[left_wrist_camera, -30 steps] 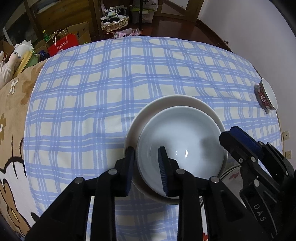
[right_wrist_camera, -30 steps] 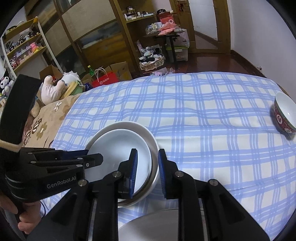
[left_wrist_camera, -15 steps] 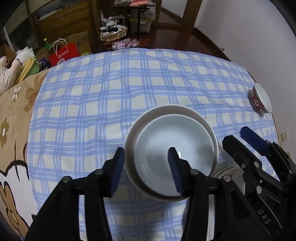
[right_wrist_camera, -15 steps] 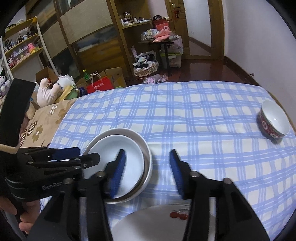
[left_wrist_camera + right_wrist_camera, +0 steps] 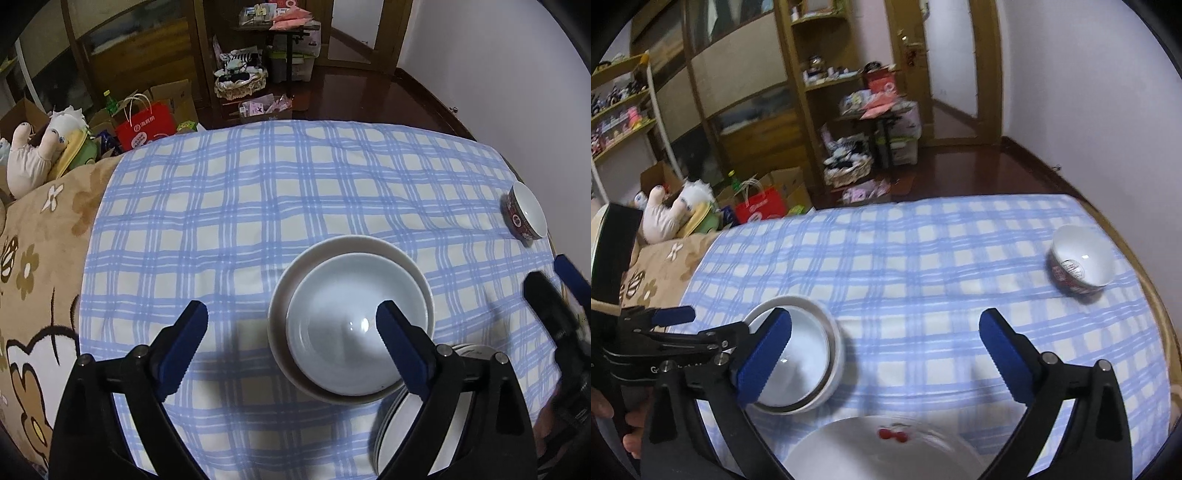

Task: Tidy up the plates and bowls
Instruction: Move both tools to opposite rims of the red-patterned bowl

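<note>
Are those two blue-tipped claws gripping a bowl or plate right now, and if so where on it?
Nothing is held. The left gripper and the right gripper are both wide open, above the nested bowls and the plate.

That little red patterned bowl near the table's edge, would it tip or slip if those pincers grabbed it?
The red bowl looks glazed and shiny, so probably slippery and breakable. It already leans toward one side on the soft checked cloth, so a nudge may well rock or roll it. It sits close to the table's edge, so a push outward seems risky.

three bowls, one plate stack
</note>
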{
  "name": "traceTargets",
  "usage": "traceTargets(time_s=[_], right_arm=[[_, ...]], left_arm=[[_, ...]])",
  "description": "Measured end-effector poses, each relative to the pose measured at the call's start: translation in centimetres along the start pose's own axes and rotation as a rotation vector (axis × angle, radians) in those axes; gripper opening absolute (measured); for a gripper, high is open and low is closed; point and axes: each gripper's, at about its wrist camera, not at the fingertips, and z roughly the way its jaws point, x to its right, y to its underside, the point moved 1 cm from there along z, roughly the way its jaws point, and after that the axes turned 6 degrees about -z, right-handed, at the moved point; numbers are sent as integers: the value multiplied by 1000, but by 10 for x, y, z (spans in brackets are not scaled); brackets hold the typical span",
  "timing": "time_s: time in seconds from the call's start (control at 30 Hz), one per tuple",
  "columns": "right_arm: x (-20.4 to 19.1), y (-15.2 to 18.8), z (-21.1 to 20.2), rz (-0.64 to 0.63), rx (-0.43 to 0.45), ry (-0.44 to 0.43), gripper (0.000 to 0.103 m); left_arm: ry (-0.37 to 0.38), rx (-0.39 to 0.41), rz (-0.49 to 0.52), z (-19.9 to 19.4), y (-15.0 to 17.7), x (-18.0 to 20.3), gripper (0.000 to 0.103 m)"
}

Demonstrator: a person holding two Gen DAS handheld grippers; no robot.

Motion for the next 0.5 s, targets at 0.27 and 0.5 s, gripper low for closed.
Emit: traceTargets(time_s=[0.27, 0.5], right_arm=[[49, -9, -33, 92, 47, 52, 103], [84, -26, -59, 71, 95, 193, 103]], left_arm=[[82, 79, 14, -34, -9, 29, 91], [142, 153, 58, -59, -35, 80, 91]])
